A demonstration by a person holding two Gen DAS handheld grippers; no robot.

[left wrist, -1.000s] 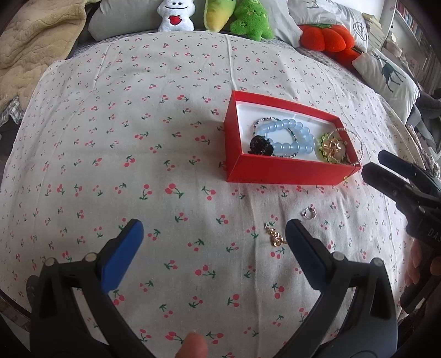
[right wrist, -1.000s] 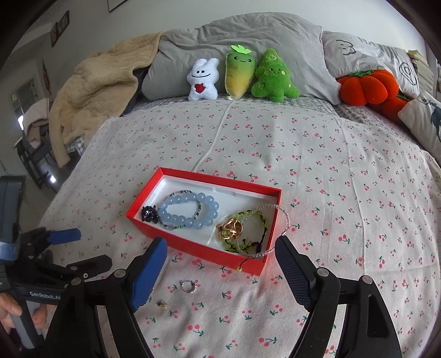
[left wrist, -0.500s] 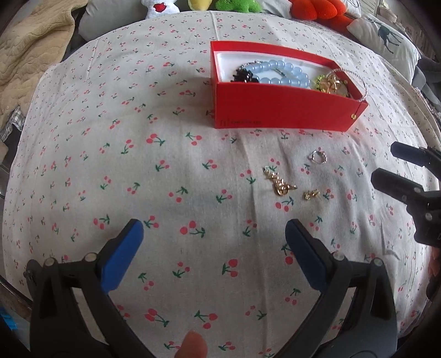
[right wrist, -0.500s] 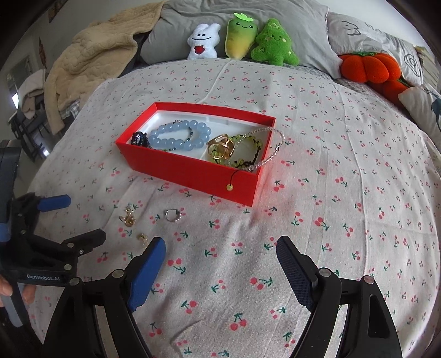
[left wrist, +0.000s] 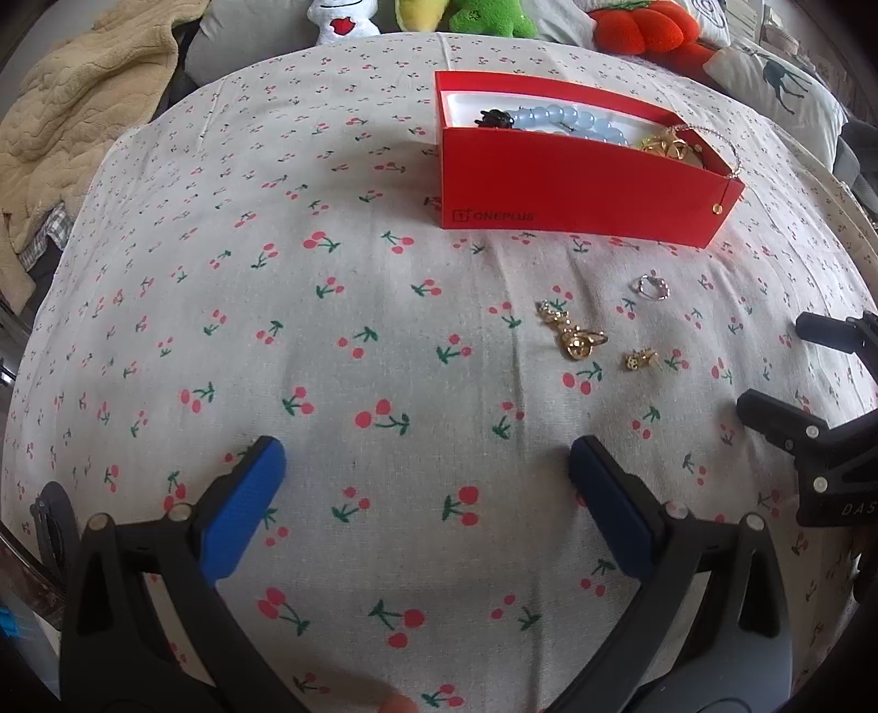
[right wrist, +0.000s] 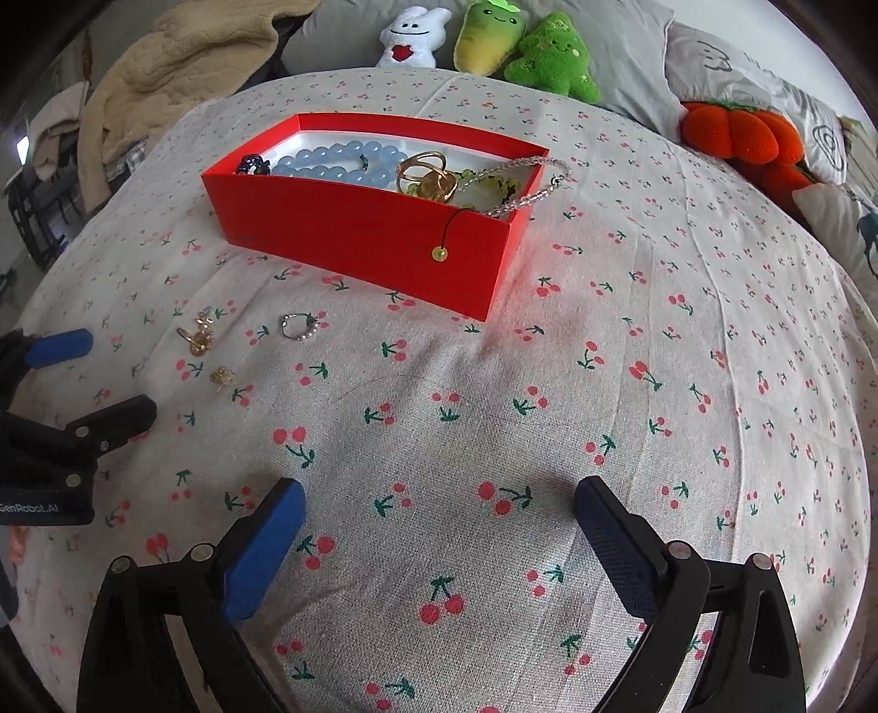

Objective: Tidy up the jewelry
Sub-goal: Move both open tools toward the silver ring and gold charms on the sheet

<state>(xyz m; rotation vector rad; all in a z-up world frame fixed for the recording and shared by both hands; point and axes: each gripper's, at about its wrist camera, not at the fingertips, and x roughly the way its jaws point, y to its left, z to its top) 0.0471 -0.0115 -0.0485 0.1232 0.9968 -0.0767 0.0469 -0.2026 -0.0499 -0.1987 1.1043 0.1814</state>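
A red box [left wrist: 576, 181] [right wrist: 351, 236] sits on the cherry-print bedsheet and holds a blue bead bracelet [right wrist: 340, 159], gold rings [right wrist: 428, 178] and a clear bead chain [right wrist: 527, 181] draped over its corner. Three loose pieces lie in front of it: a silver ring [left wrist: 653, 286] [right wrist: 299, 326], a gold pendant [left wrist: 573, 334] [right wrist: 198, 334] and a small gold stud [left wrist: 641, 359] [right wrist: 222, 375]. My left gripper [left wrist: 428, 471] is open and empty, low over the sheet, left of the pieces. My right gripper [right wrist: 439, 515] is open and empty, right of them.
Plush toys [right wrist: 494, 44], an orange pumpkin cushion [right wrist: 741, 137], grey pillows and a beige blanket [right wrist: 164, 55] line the head of the bed. The right gripper's fingers [left wrist: 790, 428] show at the right edge of the left wrist view.
Both grippers have moved down closer to the sheet and toward the loose pieces. Both stay open. The jewelry has not moved.
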